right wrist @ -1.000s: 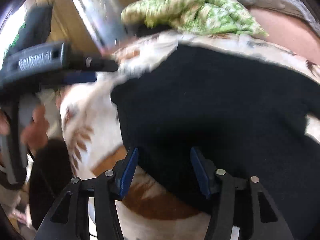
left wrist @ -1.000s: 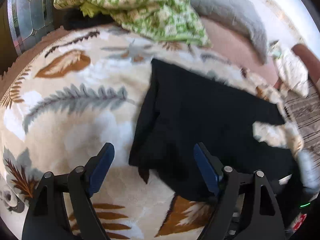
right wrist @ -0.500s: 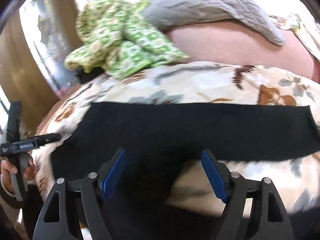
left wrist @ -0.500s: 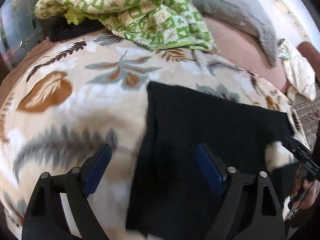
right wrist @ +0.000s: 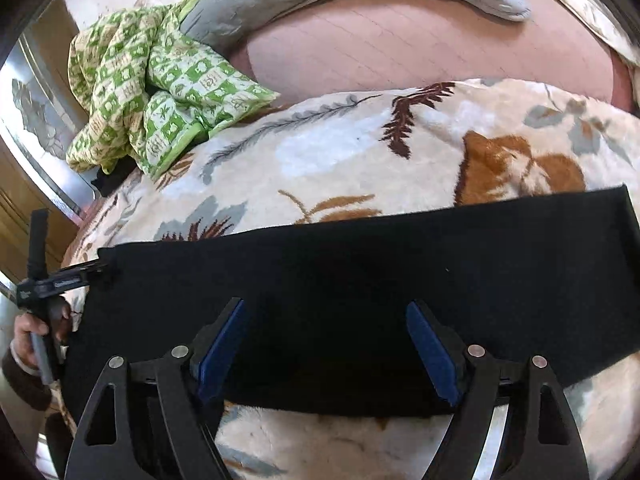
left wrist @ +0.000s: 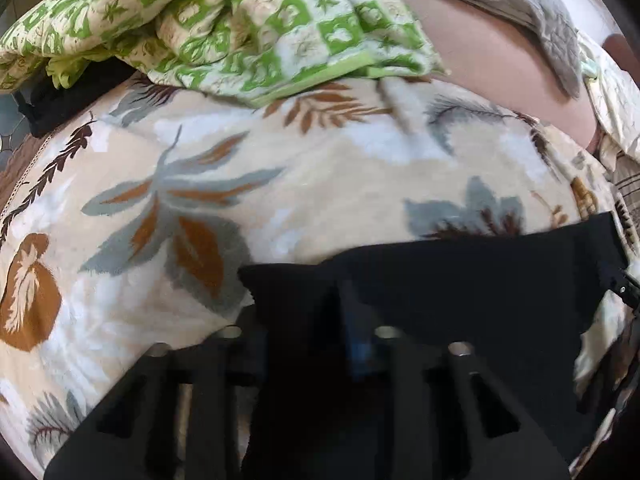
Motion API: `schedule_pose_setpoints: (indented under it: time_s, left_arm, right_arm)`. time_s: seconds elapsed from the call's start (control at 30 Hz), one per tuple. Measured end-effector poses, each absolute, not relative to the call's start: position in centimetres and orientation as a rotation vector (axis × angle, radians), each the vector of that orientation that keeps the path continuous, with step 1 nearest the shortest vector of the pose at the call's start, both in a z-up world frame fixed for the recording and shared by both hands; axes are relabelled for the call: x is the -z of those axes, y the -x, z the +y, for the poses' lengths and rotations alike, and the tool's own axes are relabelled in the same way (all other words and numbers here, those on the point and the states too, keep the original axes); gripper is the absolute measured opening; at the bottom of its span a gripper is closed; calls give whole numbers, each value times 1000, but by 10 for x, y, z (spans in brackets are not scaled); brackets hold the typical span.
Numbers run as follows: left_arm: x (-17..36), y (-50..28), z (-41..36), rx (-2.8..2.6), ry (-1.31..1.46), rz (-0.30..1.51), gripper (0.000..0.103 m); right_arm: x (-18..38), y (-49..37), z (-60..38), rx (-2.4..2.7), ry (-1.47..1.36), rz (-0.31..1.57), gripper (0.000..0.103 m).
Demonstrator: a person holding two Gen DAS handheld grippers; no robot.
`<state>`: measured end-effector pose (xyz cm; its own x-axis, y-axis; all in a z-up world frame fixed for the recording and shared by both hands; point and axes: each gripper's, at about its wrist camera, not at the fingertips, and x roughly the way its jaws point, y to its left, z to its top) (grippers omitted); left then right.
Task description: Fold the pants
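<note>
In the left wrist view, the black fabric pants point(left wrist: 460, 280) fill the lower centre and right of the frame, lying on a cream plush blanket printed with brown and grey leaves point(left wrist: 160, 220), with a crumpled green-and-white checked cloth point(left wrist: 248, 28) along the top and a grey quilted pillow point(left wrist: 532, 12) at upper right. The left gripper point(left wrist: 340, 304) sits at bottom centre, its jaws drawn together and clamped on the near left corner of the pants; the dark cloth bunches up between them. The risk here, as I judge it, is that only the top layer is pinched, so a lift would peel the layers apart and spoil the fold. In the right wrist view, the pants stretch as a long dark band across the middle of the frame, the blanket above and below, the green cloth at upper left. The right gripper point(right wrist: 328, 344) at bottom centre stands wide apart, blue pads point(right wrist: 432, 352) hovering over the cloth's lower edge and holding nothing, so that side could lag and drag into wrinkles if the left end pulls alone. At far left a hand point(right wrist: 36, 332) holds the left gripper at the corner.
</note>
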<state>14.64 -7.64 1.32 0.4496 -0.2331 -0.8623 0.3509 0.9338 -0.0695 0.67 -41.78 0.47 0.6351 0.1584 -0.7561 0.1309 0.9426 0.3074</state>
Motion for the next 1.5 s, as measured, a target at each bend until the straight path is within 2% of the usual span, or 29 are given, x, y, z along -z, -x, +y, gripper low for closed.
schedule_pose_setpoints:
  time_s: [0.07,0.17,0.23,0.43,0.63,0.77,0.8,0.83,0.87,0.9,1.03,1.1,1.23,1.37,1.4,1.43,1.47,1.5]
  left_arm:
    - [-34,-130,-74,455,-39,1018,4]
    - [-79,-71,-68,584,-67,864,4]
    - [-90,-33,-64,668,-97,830,4]
    - [-67,41,-40,743,-124,908,4]
    - [-44,52,-20,707,-71,959,4]
    - [-48,57,-21,698,-71,942,4]
    - [-48,58,-21,697,-81,934,4]
    - [-49,59,-22,700,-90,929,4]
    - [-49,58,-22,701,-94,928,4]
    - [-49,58,-20,697,-94,928,4]
    - [-55,52,0,662,-57,920,4]
    - [-53,54,10,660,-41,927,5]
    - [-36,60,20,645,-47,975,7]
    - [-27,63,30,628,20,1007,16]
    - [-29,63,33,624,38,1016,22]
    - [-33,64,37,611,50,1019,27]
    - [-38,65,44,582,54,1014,45]
    - [-43,66,52,558,64,997,59]
  right_arm:
    - [-11,0,-423,-3,-364,866,82]
    - [-24,11,-439,21,-430,826,82]
    - [-31,18,-450,38,-492,807,82]
    - [-35,39,-475,57,-674,766,83]
    - [-18,49,-497,95,-847,747,84]
    - [-9,37,-499,164,-826,808,83]
    - [-5,33,-500,164,-822,819,71]
    - [-2,31,-500,146,-825,809,37]
    - [1,29,-500,143,-810,803,15]
    - [2,28,-499,154,-786,809,4]
    - [-23,61,-492,149,-781,726,4]
    - [-56,112,-482,108,-750,638,4]
    - [-72,199,-467,116,-690,642,4]
    - [-19,241,-463,173,-788,765,5]
    - [-6,242,-463,179,-827,804,11]
    - [5,243,-464,185,-874,839,10]
    - [2,247,-464,192,-885,822,13]
    - [-3,251,-464,201,-879,819,23]
